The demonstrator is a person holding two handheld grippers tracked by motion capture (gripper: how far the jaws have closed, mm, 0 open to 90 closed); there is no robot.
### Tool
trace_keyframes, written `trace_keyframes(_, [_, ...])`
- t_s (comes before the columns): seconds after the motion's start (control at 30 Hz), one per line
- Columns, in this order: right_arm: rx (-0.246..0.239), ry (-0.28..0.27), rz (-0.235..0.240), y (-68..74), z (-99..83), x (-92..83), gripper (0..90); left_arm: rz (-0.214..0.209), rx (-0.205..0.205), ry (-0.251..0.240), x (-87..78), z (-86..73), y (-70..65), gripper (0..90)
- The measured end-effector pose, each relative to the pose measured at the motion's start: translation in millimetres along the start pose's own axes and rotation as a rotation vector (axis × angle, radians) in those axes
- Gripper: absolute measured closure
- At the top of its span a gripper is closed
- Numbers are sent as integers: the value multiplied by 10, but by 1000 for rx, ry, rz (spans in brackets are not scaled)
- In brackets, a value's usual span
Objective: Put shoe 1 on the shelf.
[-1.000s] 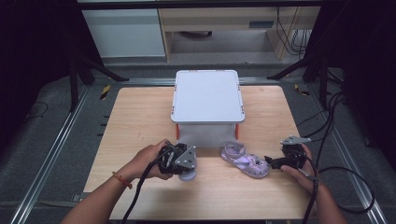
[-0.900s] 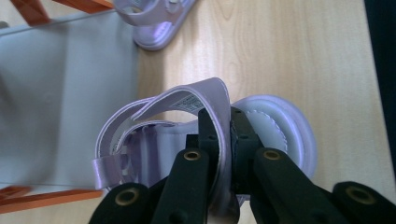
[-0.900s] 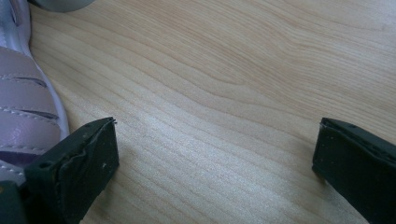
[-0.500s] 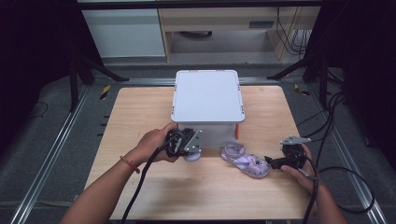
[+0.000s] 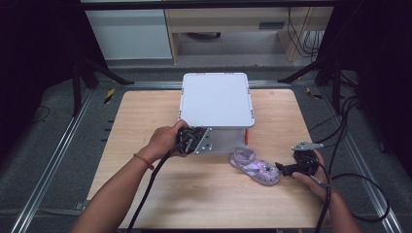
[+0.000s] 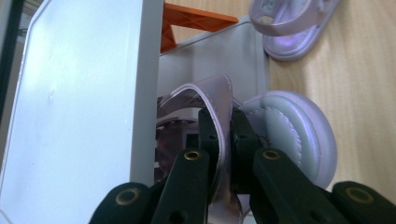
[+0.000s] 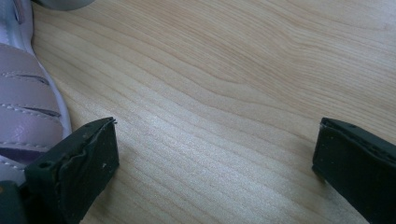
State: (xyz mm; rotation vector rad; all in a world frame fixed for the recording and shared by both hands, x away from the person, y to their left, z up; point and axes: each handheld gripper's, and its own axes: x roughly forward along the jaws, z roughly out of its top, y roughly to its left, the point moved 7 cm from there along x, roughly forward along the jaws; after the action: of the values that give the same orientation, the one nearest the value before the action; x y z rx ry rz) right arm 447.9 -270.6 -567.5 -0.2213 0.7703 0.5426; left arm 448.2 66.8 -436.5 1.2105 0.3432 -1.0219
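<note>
While L tongs (image 6: 223, 135) clamp sandal strap (image 6: 212, 100): bin (image 5: 216, 99) just beside.
R tongs (image 7: 215, 158): released; 2nd sandal (image 5: 255, 166) touching its left pad, long axis toward tongs.

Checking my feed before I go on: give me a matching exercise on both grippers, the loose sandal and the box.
Things:
1. left gripper
2. right gripper
3. loose sandal
4. box

States:
A. lies flat on the table, nothing holding it
B. shut on a lilac sandal's strap
C. white lid on, orange latch at its side
D. jaws wide apart over bare wood

Pairs: 1-B, 2-D, 3-A, 4-C
</note>
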Motion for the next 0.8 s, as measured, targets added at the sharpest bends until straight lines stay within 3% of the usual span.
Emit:
trace_keyframes(0.1, [-1,0,1,0,-1,0,5,2,-12,0,105,-54,-22,864])
trace_keyframes(0.2, [-2,0,1,0,-1,-1,5,16,-2,13,176,-101,-37,864])
trace_keyframes(0.33, [0,3,2,2,-1,-2,5,66,16,46,292,-182,-48,864])
trace_keyframes(0.47, [-4,1,2,0,-1,-1,5,76,28,71,400,-266,-109,864])
trace_keyframes(0.67, [-4,-1,2,0,-2,-1,5,28,-10,46,551,-374,-257,861])
trace_keyframes(0.73, [-4,-1,2,1,-2,-1,5,-20,-37,27,592,-398,-322,856])
trace_keyframes(0.8, [-6,-3,3,0,-2,-1,5,-30,-73,0,627,-423,-376,840])
